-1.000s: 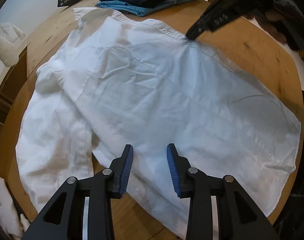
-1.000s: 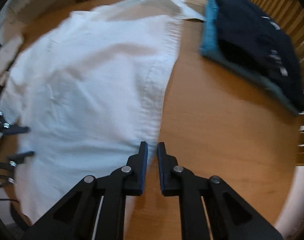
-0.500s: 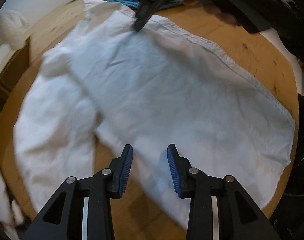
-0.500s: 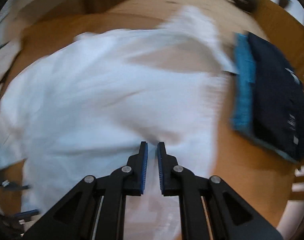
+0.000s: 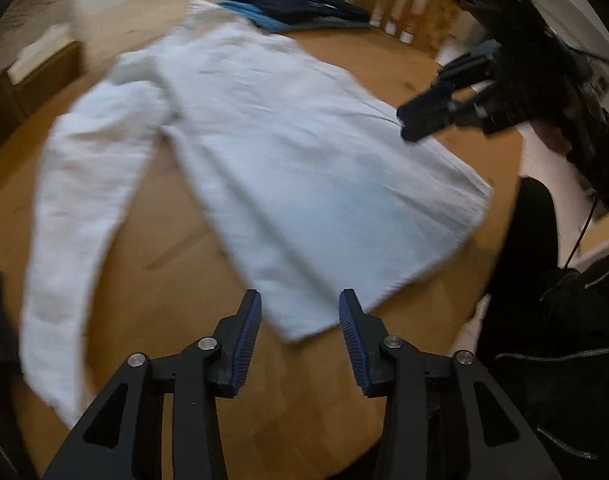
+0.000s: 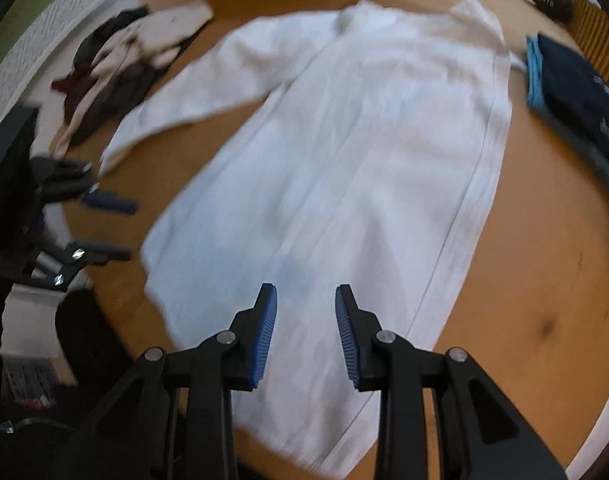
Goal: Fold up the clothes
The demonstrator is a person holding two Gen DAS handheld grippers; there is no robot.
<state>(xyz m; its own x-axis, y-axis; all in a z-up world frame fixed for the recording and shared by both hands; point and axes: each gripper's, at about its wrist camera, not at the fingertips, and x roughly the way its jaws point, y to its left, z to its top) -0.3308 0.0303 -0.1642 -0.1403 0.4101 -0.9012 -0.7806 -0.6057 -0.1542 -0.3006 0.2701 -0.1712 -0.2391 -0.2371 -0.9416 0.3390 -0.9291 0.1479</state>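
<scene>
A white shirt (image 6: 344, 168) lies spread flat across a round wooden counter (image 6: 544, 280), one sleeve angled out to its side. Folded navy and blue clothes (image 6: 576, 92) sit just beyond the collar; a loose heap of dark and pale garments (image 6: 116, 64) lies at the far edge. Motion blur softens details. The left tongs (image 5: 300, 334) and the right tongs (image 6: 306, 330) are both spread wide, holding nothing, above the shirt's hem.

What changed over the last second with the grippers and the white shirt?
The right gripper, shut at the white shirt's edge a second ago, has opened and let go, and now sits back near the hem. The left gripper has pulled back off the cloth over bare table, still open. The shirt lies flatter, one sleeve spread out. The folded dark stack stayed put.
</scene>
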